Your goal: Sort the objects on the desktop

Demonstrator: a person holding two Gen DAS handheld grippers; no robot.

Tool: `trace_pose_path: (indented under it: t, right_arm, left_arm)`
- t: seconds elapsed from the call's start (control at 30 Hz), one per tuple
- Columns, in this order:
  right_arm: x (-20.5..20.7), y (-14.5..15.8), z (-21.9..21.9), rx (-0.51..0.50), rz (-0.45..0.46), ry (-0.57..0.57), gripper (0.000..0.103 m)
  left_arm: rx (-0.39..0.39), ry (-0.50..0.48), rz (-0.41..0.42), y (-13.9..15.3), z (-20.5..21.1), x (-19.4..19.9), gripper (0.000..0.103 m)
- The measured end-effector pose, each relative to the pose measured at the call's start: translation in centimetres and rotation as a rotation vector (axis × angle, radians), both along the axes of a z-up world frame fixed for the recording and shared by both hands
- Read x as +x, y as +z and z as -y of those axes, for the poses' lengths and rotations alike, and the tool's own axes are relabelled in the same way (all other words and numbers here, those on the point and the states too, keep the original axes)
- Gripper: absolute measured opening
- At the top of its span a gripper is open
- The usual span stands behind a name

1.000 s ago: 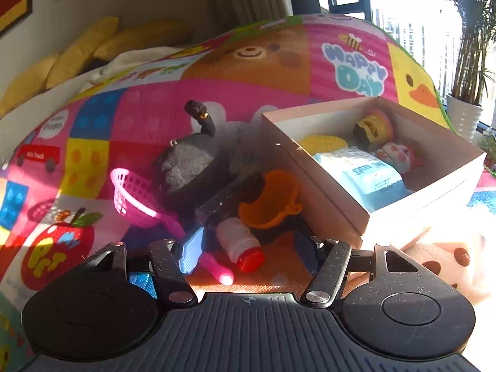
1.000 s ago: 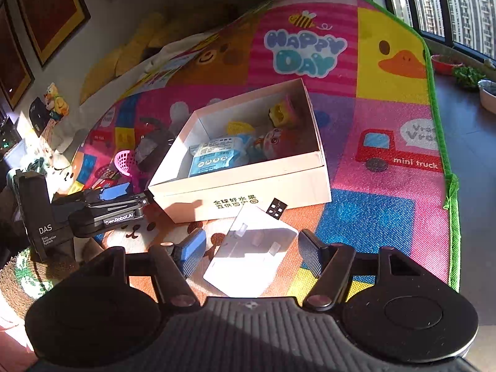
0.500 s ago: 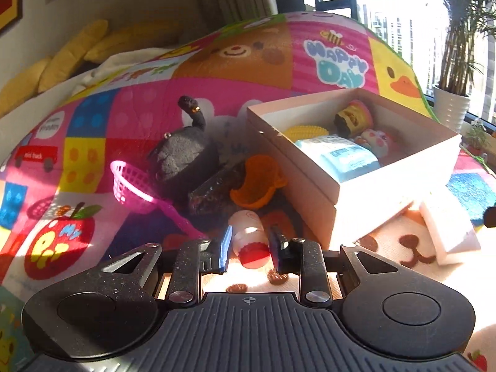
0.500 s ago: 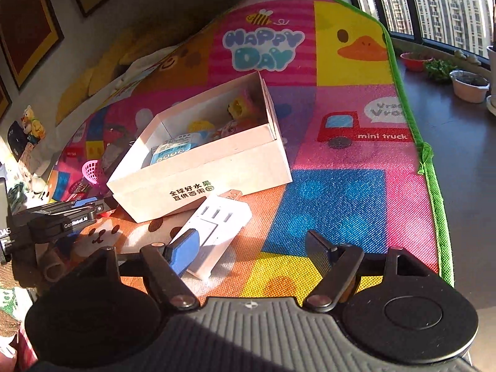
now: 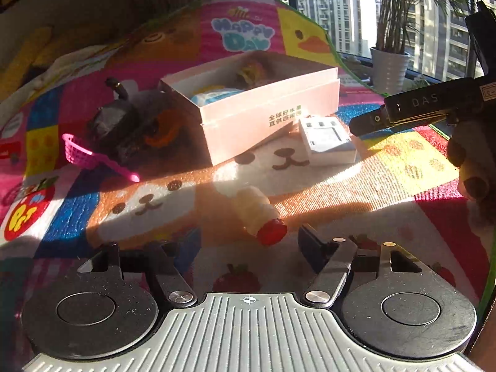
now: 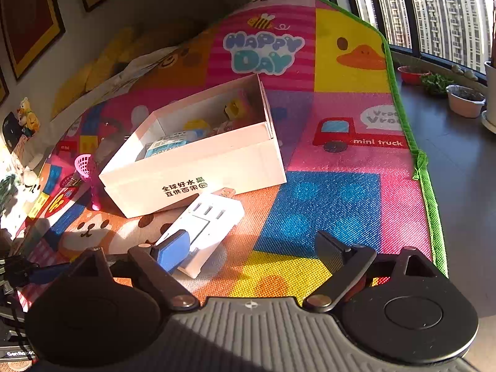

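Observation:
A small white bottle with a red cap (image 5: 262, 214) lies on its side on the play mat. It sits just ahead of my left gripper (image 5: 248, 243), whose jaws are opening, and neither pad touches it. A white plug adapter (image 6: 207, 223) lies flat in front of the pink box (image 6: 198, 176). My right gripper (image 6: 254, 251) hangs low over the adapter with jaws opening. Its blue left pad (image 6: 173, 248) overlaps the adapter's near corner, and the right finger stands far off it. In the left wrist view the adapter (image 5: 328, 139) rests against the box (image 5: 266, 117).
The box holds a blue wipes pack (image 6: 164, 147) and small toys. Left of it are a black plush (image 5: 117, 121), an orange cup (image 5: 161, 127) and a pink basket scoop (image 5: 80, 152). A hand (image 5: 471, 167) is at the right edge. The mat's green edge (image 6: 431, 198) borders bare floor.
My left gripper closed on the bottle, carried it away from the toy pile toward the near side, and has opened, leaving it on the mat. My right gripper sank toward the adapter and widened.

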State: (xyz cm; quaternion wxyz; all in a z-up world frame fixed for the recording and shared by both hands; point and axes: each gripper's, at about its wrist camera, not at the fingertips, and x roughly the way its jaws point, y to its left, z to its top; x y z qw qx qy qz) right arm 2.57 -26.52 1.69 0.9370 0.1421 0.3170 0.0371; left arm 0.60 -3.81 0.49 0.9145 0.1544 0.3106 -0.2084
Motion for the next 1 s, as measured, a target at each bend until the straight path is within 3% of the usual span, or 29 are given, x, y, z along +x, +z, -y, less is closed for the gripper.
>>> trace_pose_path:
  t: [0.03,0.07,0.23,0.6,0.7,0.8,0.9,1.0]
  right_arm:
    - [0.1,-0.1,0.1,0.003,-0.004,-0.004,0.093]
    - [0.1,-0.1,0.1,0.006,-0.006,-0.006,0.094]
    - [0.3,-0.2,0.0,-0.002,-0.017,-0.009,0.101]
    - [0.7,-0.5,-1.1,-0.069,-0.046,-0.005,0.103]
    - [1.3,-0.1,-1.5,-0.099,-0.077,0.033,0.103]
    - [2.1,0.9,-2.1,-0.018,-0.075,0.161,0.103]
    - [3.4,1.6,-3.6,-0.022,-0.055,0.150,0.103]
    - [5.6,1.2,-4.7,-0.052,-0.072,0.123,0.103]
  left_arm:
    - [0.014,0.015,0.006,0.0,-0.1,0.1,0.093]
    - [0.024,0.037,0.013,0.0,-0.3,0.3,0.096]
    - [0.094,0.171,0.078,0.1,-1.7,2.0,0.100]
    - [0.056,0.369,0.093,0.1,-4.3,5.1,0.103]
    - [0.012,0.365,0.095,0.2,-4.7,4.8,0.103]
    - [-0.030,0.335,0.106,0.4,-4.8,4.1,0.103]
    - [-0.105,0.256,0.084,0.6,-4.8,3.3,0.103]
    - [-0.106,0.193,0.110,0.6,-3.9,2.2,0.103]
